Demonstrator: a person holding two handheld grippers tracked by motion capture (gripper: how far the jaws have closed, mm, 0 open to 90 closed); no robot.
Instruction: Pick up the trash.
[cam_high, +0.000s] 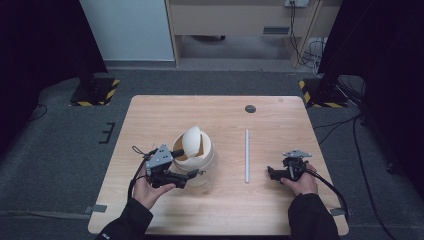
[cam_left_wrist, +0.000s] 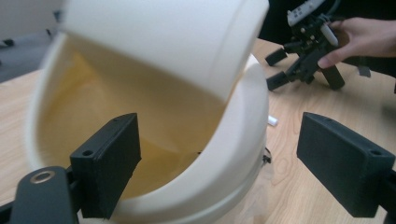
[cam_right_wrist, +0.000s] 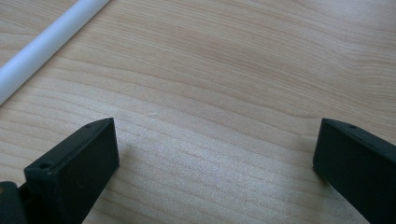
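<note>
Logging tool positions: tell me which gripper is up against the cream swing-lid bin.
The left gripper. Its open jaws reach the cream bin, while the right gripper sits apart, beyond the white tube.

A cream-coloured round bin (cam_high: 196, 155) stands upright on the wooden table (cam_high: 280, 130), left of centre. Its swing lid (cam_high: 191, 140) is tipped open, baring a yellowish inside. A thin white rod (cam_high: 246, 155) lies flat to its right, well apart, pointing away from the person
</note>
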